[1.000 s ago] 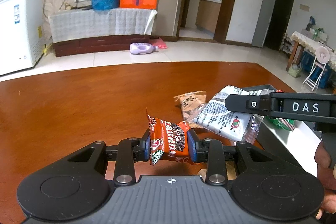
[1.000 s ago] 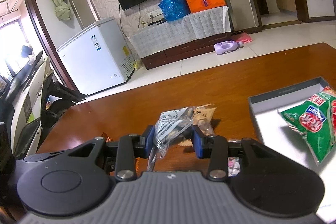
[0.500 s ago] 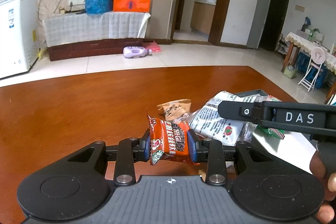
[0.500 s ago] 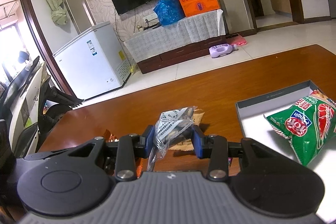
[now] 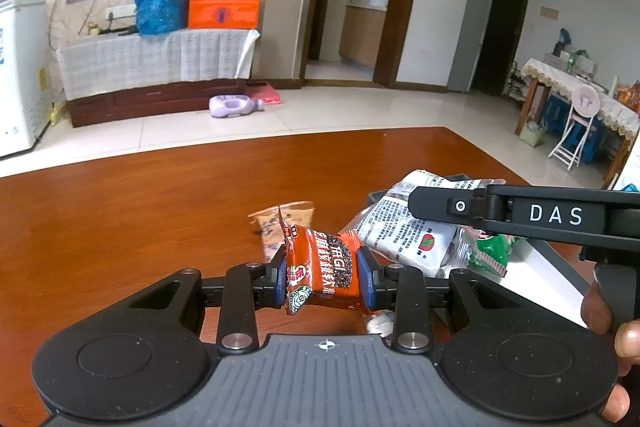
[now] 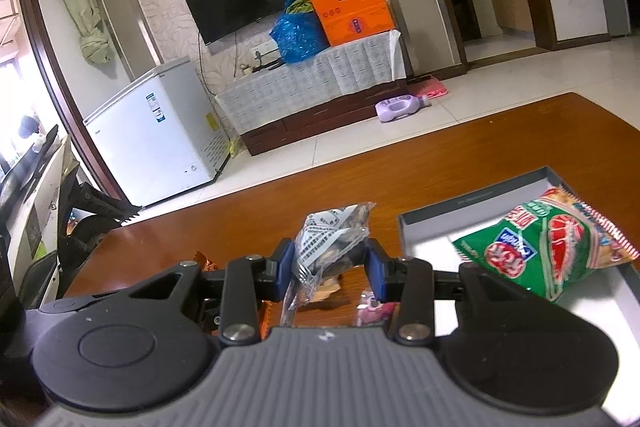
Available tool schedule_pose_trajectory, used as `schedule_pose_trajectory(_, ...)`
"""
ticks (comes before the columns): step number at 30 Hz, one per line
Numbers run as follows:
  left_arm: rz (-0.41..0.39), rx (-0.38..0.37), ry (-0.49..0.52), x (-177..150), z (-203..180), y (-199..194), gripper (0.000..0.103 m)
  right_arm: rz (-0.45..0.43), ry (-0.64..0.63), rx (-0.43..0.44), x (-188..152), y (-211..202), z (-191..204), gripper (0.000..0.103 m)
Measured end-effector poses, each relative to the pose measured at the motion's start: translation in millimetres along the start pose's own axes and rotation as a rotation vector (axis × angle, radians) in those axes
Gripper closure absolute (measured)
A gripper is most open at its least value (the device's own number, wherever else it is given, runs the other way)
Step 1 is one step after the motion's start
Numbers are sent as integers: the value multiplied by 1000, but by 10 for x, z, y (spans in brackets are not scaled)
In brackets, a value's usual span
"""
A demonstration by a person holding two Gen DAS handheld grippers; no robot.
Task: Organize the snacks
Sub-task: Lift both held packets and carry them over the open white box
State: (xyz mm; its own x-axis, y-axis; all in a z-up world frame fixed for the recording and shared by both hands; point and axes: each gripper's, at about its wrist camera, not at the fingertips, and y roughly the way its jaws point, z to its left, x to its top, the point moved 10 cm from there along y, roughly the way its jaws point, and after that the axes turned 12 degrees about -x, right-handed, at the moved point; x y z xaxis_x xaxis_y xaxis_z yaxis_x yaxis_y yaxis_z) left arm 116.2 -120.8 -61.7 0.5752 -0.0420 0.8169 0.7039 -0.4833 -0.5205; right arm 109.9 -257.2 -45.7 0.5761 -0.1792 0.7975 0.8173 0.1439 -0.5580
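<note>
My left gripper [image 5: 323, 277] is shut on an orange-red snack packet [image 5: 320, 267], held just above the brown table [image 5: 120, 227]. My right gripper [image 6: 330, 267] is shut on a clear packet with white print [image 6: 328, 243], lifted off the table. In the left wrist view that packet [image 5: 404, 231] hangs from the right gripper's black side bar, just left of the grey tray [image 6: 460, 211]. A green snack bag [image 6: 548, 247] lies in the tray. A tan packet [image 5: 290, 215] lies on the table beyond the left gripper.
A small pink wrapper [image 6: 372, 311] lies on the table under the right gripper. A person's fingers [image 5: 616, 339] show at the right edge of the left wrist view. The table's far edge [image 5: 240, 143] gives onto a tiled floor.
Both grippers have carried their packets to the right, toward the tray. The tan packet has slid left in the left wrist view; the tray and green bag stand nearer in the right wrist view.
</note>
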Motion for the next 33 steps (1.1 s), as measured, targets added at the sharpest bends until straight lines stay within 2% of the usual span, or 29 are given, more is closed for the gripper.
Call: schedule_pose_trajectory(33,18,-119,49,106,-494,586,68,-45,29,-126,104,-277,-668,64)
